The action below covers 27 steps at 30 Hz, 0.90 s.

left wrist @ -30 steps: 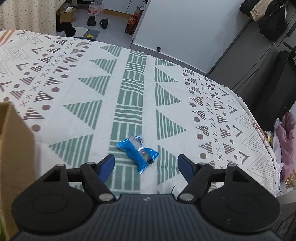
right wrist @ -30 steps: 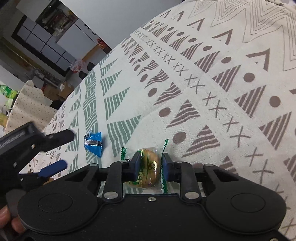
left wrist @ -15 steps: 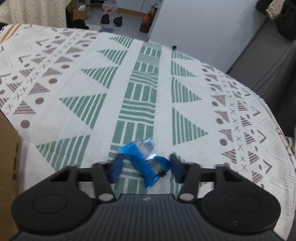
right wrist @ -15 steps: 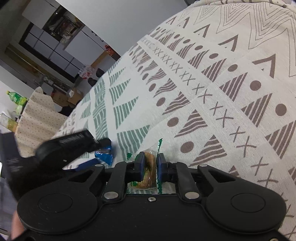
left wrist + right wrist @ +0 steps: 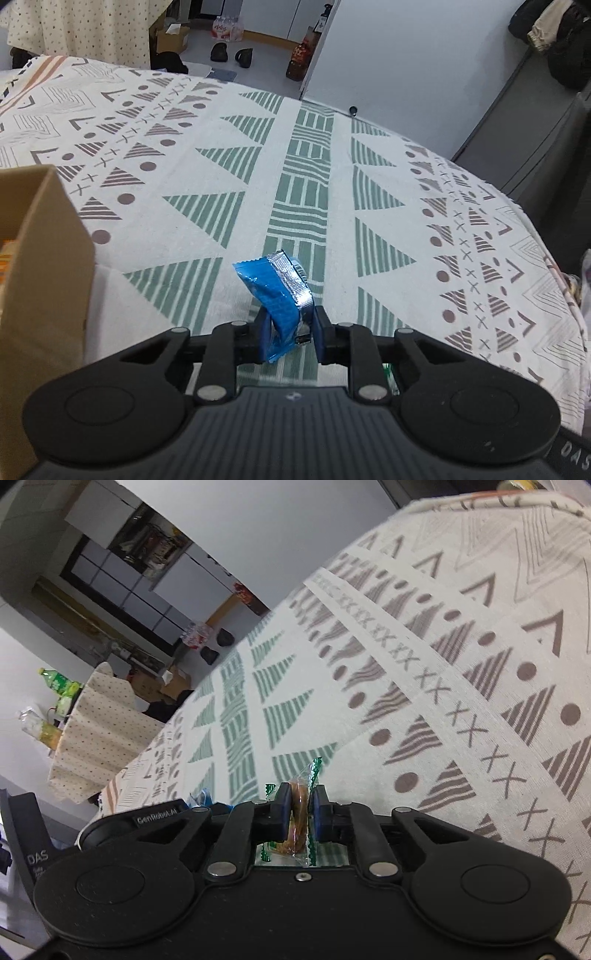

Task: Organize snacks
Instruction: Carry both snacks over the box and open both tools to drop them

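A blue and silver snack packet (image 5: 277, 295) stands up between the fingers of my left gripper (image 5: 290, 326), which is shut on it and holds it just above the patterned cloth (image 5: 207, 155). My right gripper (image 5: 300, 808) is shut on a brown pastry in a clear wrapper with green edges (image 5: 300, 812), also lifted off the cloth (image 5: 461, 664). The left gripper's black body (image 5: 155, 818) shows at the lower left of the right wrist view, with a bit of the blue packet (image 5: 202, 798) above it.
A brown cardboard box (image 5: 40, 266) stands at the left edge of the left wrist view, with orange packets just visible inside. The cloth's far and right edges drop off to the floor. A dotted draped table (image 5: 99, 731) with bottles stands beyond.
My left gripper closed on the blue packet and lifted it off the cloth. My right gripper rose and tilted with the pastry still held.
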Available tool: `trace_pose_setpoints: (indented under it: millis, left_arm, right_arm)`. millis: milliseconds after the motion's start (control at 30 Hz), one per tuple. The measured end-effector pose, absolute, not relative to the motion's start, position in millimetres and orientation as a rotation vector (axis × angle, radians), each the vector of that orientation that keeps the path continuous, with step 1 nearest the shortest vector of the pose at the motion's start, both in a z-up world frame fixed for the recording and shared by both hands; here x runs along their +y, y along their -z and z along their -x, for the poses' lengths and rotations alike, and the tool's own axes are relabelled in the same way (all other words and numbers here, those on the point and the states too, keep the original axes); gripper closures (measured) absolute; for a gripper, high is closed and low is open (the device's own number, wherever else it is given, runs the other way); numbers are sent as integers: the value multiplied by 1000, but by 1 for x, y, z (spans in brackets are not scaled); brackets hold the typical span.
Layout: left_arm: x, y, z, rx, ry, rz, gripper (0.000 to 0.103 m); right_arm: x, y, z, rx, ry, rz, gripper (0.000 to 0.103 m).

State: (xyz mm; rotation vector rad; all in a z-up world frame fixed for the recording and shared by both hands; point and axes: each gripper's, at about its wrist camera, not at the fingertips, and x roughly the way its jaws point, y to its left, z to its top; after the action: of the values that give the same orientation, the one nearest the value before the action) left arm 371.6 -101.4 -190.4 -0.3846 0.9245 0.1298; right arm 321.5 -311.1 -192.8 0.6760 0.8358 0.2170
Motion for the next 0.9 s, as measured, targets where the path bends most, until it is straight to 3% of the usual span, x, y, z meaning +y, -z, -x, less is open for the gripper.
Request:
trace_pose_setpoints:
  millis: [900]
  left_arm:
    - [-47, 99, -252, 778, -210, 378, 81]
  right_arm:
    - [-265, 102, -265, 625, -436, -648, 91]
